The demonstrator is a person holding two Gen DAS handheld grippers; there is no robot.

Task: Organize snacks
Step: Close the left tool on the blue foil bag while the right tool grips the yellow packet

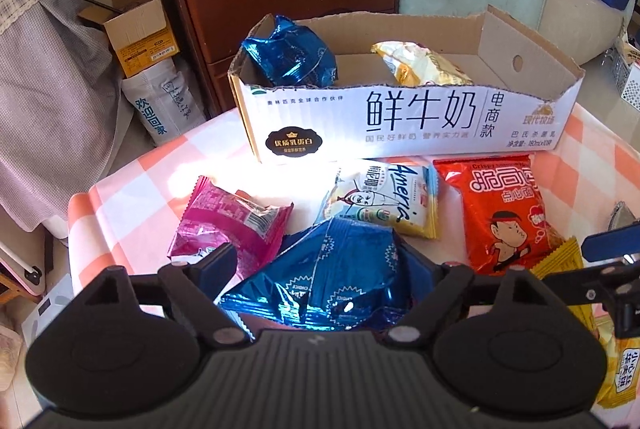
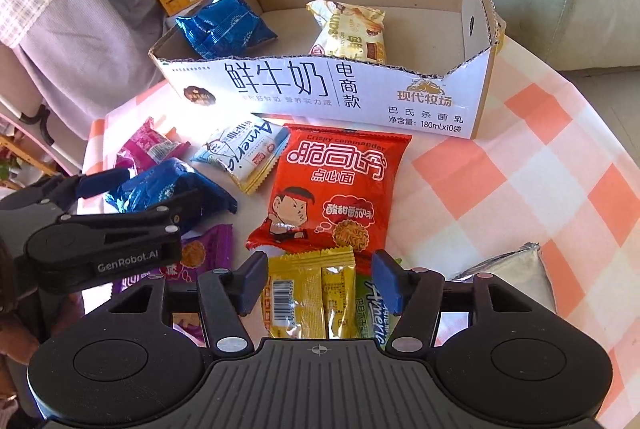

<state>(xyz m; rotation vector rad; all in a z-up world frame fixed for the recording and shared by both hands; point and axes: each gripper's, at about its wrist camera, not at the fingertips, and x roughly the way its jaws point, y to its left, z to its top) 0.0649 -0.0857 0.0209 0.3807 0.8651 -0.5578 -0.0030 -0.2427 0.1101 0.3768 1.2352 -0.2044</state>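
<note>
left gripper (image 1: 320, 261) is straddling the blue bag (image 1: 320, 281), jaws wide, not yet pinching. right gripper (image 2: 320, 281) is bracketing the yellow packet (image 2: 310, 293), unclamped. box (image 1: 400, 125) is waiting at twelve o'clock.

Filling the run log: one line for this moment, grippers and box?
left gripper: blue packet between jaws, grip unclear | right gripper: open over yellow packet | box: two packets inside

Two wrist fisheyes, close, angled down, both facing milk carton (image 1: 404, 117) (image 2: 320, 89)
</note>
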